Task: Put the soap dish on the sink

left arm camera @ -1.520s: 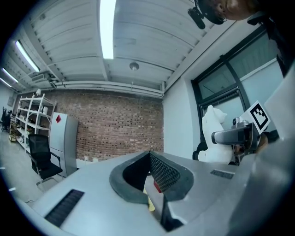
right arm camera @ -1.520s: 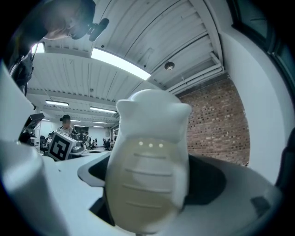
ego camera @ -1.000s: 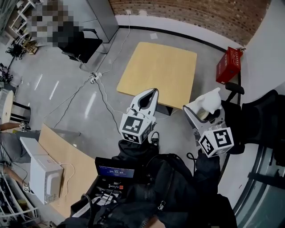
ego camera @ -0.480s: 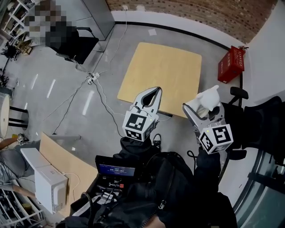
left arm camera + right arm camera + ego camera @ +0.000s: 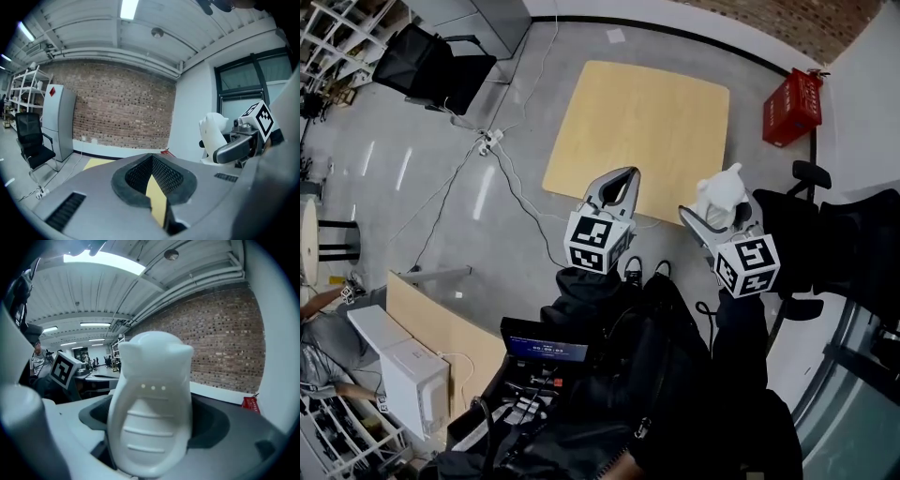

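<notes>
1. Gripping the white soap dish (image 5: pixel 151 413) between its jaws, the right gripper (image 5: pixel 713 214) holds it in the air over the grey floor, just right of the near right corner of the table (image 5: pixel 637 122).
2. The dish lies lengthwise along the jaws. Its ribbed hollow side, with three small holes, faces the gripper's camera, and its eared end reaches past the jaw tips.
3. The left gripper (image 5: pixel 627 175) is closed on nothing. Its jaw tips meet, and only a narrow slit lower down shows the yellow tabletop.
4. The two grippers are side by side and apart, both pointing far. The left one is over the table's near edge.
5. A red crate (image 5: pixel 792 106) sits far right by the white wall. A black chair (image 5: pixel 431 58) stands far left, and a power strip (image 5: pixel 487 142) with cables lies between chair and table.
6. Near, below the grippers, a dark screen (image 5: pixel 546 350) glows. A white box (image 5: pixel 405 373) sits on a wooden surface at near left.
</notes>
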{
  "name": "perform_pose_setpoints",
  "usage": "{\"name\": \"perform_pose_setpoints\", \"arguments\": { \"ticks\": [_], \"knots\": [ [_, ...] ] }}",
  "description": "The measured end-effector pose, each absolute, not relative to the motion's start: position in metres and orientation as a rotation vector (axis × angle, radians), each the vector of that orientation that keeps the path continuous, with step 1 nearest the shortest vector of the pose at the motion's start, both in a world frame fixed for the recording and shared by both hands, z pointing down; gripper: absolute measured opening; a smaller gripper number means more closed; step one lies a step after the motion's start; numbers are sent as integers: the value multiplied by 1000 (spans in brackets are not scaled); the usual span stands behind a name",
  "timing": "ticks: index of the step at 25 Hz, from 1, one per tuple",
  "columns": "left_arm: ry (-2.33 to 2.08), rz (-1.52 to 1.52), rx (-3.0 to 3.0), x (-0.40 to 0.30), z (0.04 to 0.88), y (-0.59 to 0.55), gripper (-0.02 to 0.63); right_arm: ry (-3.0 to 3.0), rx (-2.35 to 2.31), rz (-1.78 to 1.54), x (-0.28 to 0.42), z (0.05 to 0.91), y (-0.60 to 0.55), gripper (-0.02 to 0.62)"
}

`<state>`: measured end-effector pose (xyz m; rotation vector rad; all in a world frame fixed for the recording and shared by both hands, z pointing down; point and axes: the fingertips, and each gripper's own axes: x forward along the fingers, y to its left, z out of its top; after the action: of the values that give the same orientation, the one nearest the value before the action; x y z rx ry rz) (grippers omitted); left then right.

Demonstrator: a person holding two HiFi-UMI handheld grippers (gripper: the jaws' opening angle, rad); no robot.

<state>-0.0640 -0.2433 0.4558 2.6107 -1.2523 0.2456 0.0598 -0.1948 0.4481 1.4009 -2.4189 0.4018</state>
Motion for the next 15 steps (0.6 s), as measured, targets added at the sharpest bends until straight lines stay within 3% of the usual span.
{"name": "perform_pose_setpoints", "arguments": {
  "ticks": [15],
  "knots": [
    [-1220, 596, 2275, -73, 622, -253, 3, -2132, 875, 499, 53, 653, -244, 497]
  ]
}}
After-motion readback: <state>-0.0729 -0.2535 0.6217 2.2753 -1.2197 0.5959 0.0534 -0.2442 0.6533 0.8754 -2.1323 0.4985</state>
